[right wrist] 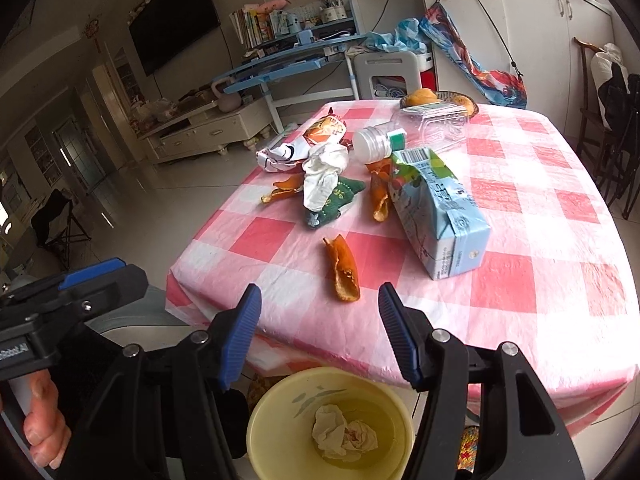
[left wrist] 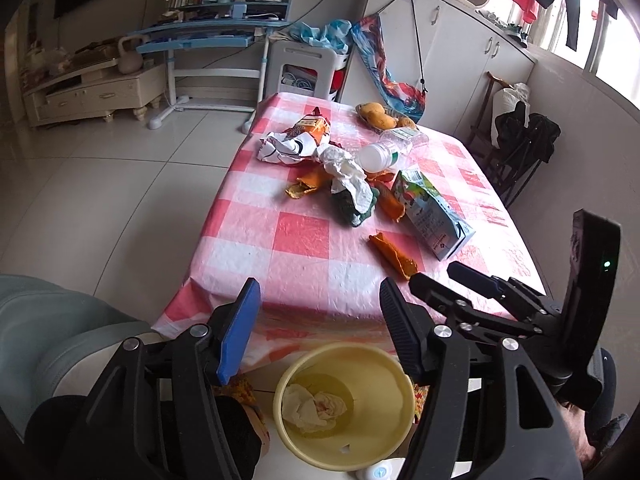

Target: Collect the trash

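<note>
Trash lies on the pink checked table [left wrist: 304, 236] [right wrist: 520, 216]: an orange peel [left wrist: 394, 255] [right wrist: 343, 270] nearest the front edge, a blue milk carton [left wrist: 434, 212] [right wrist: 438, 216], crumpled white paper [left wrist: 348, 172] [right wrist: 322, 176], a green wrapper [right wrist: 332, 202], a snack bag [left wrist: 298, 138] [right wrist: 308, 142], a clear bottle [left wrist: 394, 148] [right wrist: 412, 134]. A yellow bin [left wrist: 344, 408] [right wrist: 330, 426] holding a tissue wad [left wrist: 314, 406] [right wrist: 344, 434] stands below the table's front edge. My left gripper [left wrist: 320, 322] and right gripper [right wrist: 320, 326] are open and empty above the bin.
A plate of fruit [left wrist: 382, 116] [right wrist: 440, 98] sits at the table's far edge. A white stool [left wrist: 306, 70], a blue desk [left wrist: 212, 36] and a TV cabinet [left wrist: 96, 92] stand beyond. Dark chairs [left wrist: 516, 148] are to the right. The right gripper shows in the left wrist view [left wrist: 452, 276].
</note>
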Demonstrator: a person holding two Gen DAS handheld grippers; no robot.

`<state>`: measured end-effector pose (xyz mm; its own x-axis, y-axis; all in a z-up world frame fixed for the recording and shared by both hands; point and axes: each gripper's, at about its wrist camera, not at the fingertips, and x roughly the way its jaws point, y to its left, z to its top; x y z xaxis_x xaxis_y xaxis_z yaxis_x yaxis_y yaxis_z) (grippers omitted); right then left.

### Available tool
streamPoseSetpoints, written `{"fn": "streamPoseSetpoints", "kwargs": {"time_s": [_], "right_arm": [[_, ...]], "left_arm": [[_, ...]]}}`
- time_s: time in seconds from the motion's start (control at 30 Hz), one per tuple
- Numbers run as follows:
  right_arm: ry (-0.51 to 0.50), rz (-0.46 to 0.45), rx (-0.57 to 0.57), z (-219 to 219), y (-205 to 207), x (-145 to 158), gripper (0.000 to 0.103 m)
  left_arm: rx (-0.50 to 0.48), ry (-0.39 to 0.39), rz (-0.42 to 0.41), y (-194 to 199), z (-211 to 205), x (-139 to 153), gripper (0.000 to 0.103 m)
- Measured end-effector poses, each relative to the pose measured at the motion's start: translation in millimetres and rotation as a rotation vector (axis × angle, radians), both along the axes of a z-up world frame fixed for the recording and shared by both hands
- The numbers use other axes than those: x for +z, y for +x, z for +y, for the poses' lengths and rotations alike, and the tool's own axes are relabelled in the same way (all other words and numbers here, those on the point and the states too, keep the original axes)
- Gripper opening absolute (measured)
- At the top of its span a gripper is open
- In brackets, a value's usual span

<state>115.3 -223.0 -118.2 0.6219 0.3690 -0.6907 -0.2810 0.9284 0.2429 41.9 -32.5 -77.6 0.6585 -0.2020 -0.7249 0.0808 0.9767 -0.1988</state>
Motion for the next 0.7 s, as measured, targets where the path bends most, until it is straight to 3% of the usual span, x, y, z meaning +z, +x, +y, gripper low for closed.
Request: {"fn": "streamPoseSetpoints", "kwargs": {"time_s": [0.23,0.33,0.47,0.57,0.7], "right_arm": [[-0.065,0.036,0.027,17,26,-18,0.05],[-0.079,0.055,0.023,17,33,-25,0.042],[-0.076,0.055,0.018,16,37,-27,0.033],[-0.067,0.056,0.012,13,39,-27,0.02],[-0.037,0.051,0.01,8,38,-24,0.018]], "left_arm": [[0.018,-0.044,0.016,39,10,6,0.059],[0.007,-0.049,0.031,61,5,5,0.06],[-0.024,-0.037,0.051,96,-9,1,0.06],[-0.048,-0.029,0.075,127,-23,-6,0.06],[-0.058,-0.002,0.131,172,-41,-24,0.06]]}}
